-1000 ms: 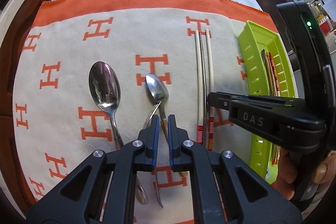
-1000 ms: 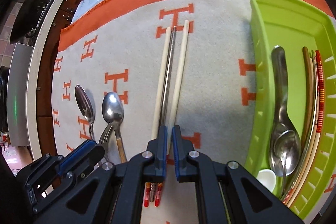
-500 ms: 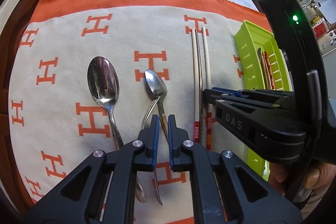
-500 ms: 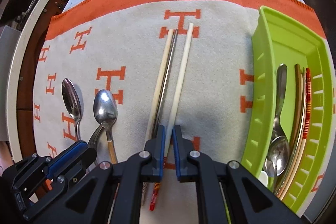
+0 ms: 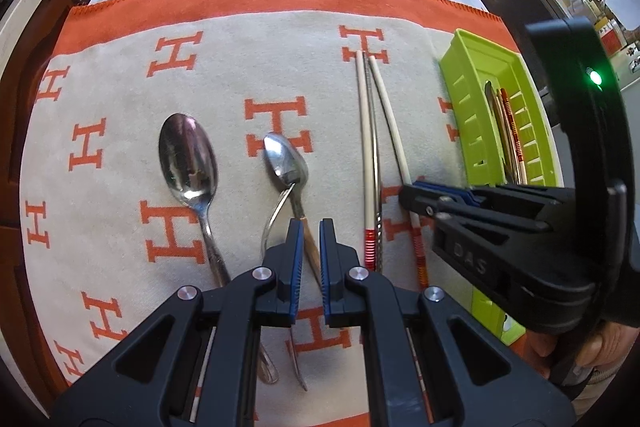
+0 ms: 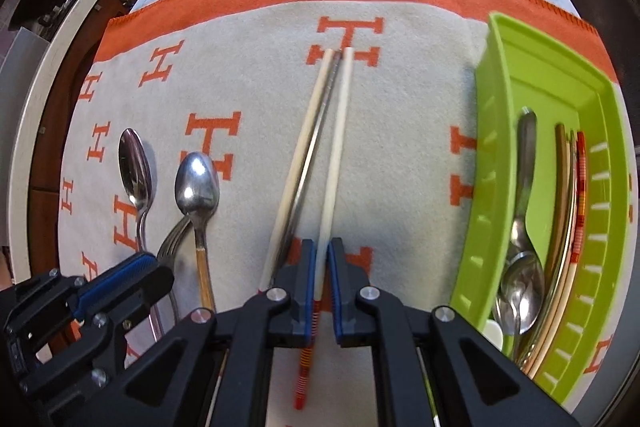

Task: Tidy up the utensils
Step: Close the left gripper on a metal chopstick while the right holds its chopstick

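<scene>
Right gripper [image 6: 323, 267]: the blue-ribbed pads are seen clamped on a cream chopstick [image 6: 334, 163] at lower centre of the right wrist view; its red-and-orange striped end sticks out below the jaws.
Left gripper [image 5: 308, 251]: the jaws are held a narrow gap apart at lower centre of the left wrist view, over a wooden-handled spoon [image 5: 289, 163]; nothing is seen gripped.
Chopsticks on cloth: a second cream chopstick [image 6: 298, 155] and a thin metal chopstick [image 6: 316, 143] are laid just left of the clamped one, tips close together at an orange H.
Fork: curved steel tines [image 5: 274, 215] are tucked against the wooden-handled spoon's neck.
Large spoon [image 5: 188, 157]: a polished oval bowl with a narrow steel handle is seen left of centre, apart from the other spoon.
Cloth [image 5: 240, 67]: soft, felt-like beige fabric is printed with orange H marks and edged by an orange stitched band at the top of the frame.
Tray [image 6: 496, 147]: a glossy lime-green plastic trough with slotted walls is set at the right edge.
Right view only: the tray's contents are shown clearly, with steel spoons [image 6: 520, 267] nested bowl in bowl and brown, cream and red-striped chopsticks [image 6: 568, 195] along the far wall.
Left view only: the right gripper's black body marked "DAS" [image 5: 500, 227], a lit green lamp [image 5: 595, 78] and the holding fingers [image 5: 592, 347] are shown at the right of the frame.
</scene>
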Motion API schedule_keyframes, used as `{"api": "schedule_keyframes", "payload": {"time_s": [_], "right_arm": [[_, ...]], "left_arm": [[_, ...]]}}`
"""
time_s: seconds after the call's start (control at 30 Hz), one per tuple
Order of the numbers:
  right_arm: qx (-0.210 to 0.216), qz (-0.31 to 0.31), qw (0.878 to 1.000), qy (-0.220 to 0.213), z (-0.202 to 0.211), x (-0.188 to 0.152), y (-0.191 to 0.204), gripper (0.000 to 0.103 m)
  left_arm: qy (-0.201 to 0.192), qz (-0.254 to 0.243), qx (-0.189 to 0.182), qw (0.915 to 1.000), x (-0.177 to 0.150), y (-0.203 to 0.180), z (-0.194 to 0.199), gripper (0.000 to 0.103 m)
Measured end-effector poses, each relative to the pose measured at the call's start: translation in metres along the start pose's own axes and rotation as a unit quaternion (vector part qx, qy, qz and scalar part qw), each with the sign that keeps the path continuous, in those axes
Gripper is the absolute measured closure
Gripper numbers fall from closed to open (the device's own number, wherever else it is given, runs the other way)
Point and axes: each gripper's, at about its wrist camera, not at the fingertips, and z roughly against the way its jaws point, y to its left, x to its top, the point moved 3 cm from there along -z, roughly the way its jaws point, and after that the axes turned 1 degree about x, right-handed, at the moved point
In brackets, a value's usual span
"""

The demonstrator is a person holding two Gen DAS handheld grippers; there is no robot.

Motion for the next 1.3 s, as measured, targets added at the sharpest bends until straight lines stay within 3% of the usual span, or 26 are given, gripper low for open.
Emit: {"api": "schedule_keyframes", "payload": {"time_s": [0.6,0.83,1.3], "right_arm": [[0.122,-0.061,0.989,-0.047,0.043,-0.026,-0.044,0.098],[0.144,-0.067,0.986,-0.047,0.045,-0.024,-0.049,0.098],[0.159,-0.067,0.984,-0.048,0.047,-0.028,-0.049,0.098]], "left_arm": [[0.032,0.005,-0.043,0.9986,0.035,-0.02,-0.036,0.099],[0.043,0.002,-0.043,0.9981,0.038,-0.024,-0.047,0.099],[0.049,-0.014,0.002,0.9987,0.041,-0.03,-0.056,0.099]]}}
